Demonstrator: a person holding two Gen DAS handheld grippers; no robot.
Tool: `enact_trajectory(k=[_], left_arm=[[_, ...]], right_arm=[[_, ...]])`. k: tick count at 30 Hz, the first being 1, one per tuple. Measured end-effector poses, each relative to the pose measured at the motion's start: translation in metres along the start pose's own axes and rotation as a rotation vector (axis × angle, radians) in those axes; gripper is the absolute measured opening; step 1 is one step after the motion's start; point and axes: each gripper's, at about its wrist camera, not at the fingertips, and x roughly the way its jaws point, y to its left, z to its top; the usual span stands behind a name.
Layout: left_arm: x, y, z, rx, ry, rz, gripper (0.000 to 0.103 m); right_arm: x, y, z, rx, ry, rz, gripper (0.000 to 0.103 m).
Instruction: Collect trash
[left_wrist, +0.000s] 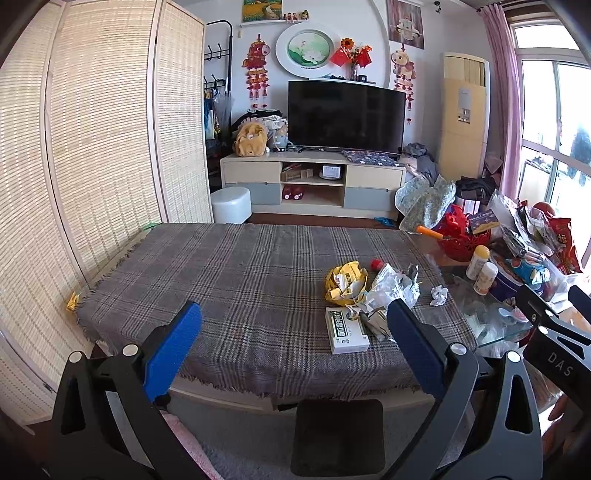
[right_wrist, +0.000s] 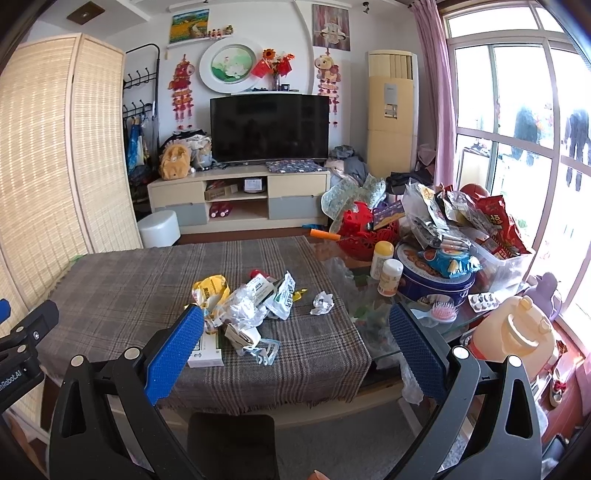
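Yellow wrapper (left_wrist: 345, 280), crumpled plastic (left_wrist: 393, 286), white box (left_wrist: 347, 330) and paper ball (left_wrist: 439, 295) heaped on plaid tabletop (left_wrist: 240, 280), toward its right side. Both hand-held grippers, left (left_wrist: 293, 345) and right (right_wrist: 295, 349), spread wide, empty, short of the pile. Likely opening step: reach, pick first piece. No bin visible.

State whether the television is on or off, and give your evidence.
Off: the television screen is uniformly dark, showing only faint reflections.
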Motion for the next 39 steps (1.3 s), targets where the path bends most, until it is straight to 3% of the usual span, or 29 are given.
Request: enact_trajectory(k=[8, 12, 18, 23, 28, 30, 39], left_arm=[[0.042, 0.006, 0.011, 0.018, 0.052, 0.035, 0.095], [0.072, -0.001, 0.018, 0.030, 0.101, -0.003, 0.095], [0.132, -0.015, 0.014, 0.073, 0.211, -0.035, 0.095], [0.174, -0.023, 0.009, 0.110, 0.275, -0.030, 0.095], [0.205, -0.035, -0.004, 0.176, 0.350, -0.049, 0.095], [0.213, -0.037, -0.012, 0.191, 0.380, -0.062, 0.092], [0.240, -0.044, -0.031, 0.194, 0.441, -0.107, 0.081]], right_arm=[[0.049, -0.015, 0.016, 0.033, 0.082, 0.039, 0.100], [0.081, -0.010, 0.022, 0.000, 0.123, 0.013, 0.100], [0.145, -0.012, 0.017, 0.045, 0.280, 0.103, 0.100], [0.189, -0.003, 0.015, 0.080, 0.357, 0.179, 0.100], [0.225, 0.028, 0.012, 0.043, 0.456, 0.257, 0.068], [0.238, 0.036, 0.009, 0.042, 0.491, 0.281, 0.062], [0.274, 0.044, -0.002, 0.069, 0.561, 0.335, 0.052]])
